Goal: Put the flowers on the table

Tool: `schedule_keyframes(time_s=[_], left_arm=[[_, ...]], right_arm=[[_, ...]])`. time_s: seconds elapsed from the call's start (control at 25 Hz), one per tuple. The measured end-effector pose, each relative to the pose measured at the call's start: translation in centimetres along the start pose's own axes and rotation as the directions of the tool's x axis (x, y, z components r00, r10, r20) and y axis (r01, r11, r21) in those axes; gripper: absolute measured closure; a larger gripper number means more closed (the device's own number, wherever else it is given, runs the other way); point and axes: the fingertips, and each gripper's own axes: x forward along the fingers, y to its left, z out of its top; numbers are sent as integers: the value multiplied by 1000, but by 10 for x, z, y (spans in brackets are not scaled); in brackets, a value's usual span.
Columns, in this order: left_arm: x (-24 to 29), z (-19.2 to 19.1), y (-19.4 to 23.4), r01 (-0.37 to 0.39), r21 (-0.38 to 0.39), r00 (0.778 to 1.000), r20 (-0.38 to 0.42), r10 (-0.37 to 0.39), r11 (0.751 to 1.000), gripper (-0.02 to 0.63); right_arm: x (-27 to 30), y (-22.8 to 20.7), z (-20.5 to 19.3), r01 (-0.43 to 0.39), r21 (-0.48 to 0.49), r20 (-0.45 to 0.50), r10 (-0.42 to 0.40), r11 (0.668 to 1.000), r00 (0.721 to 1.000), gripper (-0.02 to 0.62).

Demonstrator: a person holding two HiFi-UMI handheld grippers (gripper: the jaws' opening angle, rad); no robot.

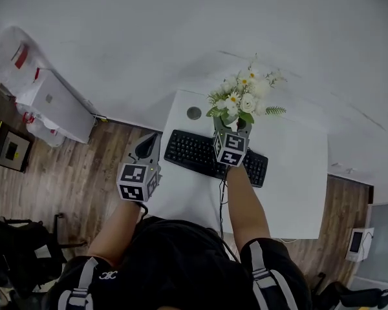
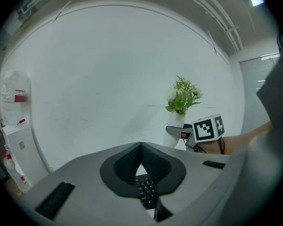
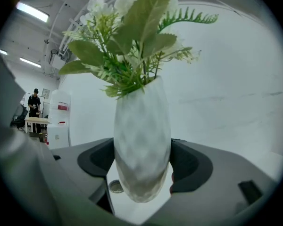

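A black keyboard is lying flat, its long side running left to right. A round grey disc is sitting just beyond its left end. A white cabinet is standing on the wooden floor against the white wall, with a clear plastic bag lying just beside it. A black box and a black bag are sitting on the floor, well apart. In the right gripper view, a person in dark clothing is standing far off in the background.

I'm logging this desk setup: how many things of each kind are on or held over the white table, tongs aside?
Flower vase: 1
Keyboard: 1
Round cap: 1
Total: 3
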Motion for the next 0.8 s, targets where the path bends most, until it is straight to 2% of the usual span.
schedule_keyframes(time_s=[0.4,0.8], left_arm=[[33,-18,39,-69,-17,996,-64,67,998,597],[71,-41,44,-72,-21,987,-144,68,997,597]], right_arm=[[84,1,-48,-73,-60,-61,69,996,996,232],[129,-12,-93,-97,-67,-124,88,993,988,232]])
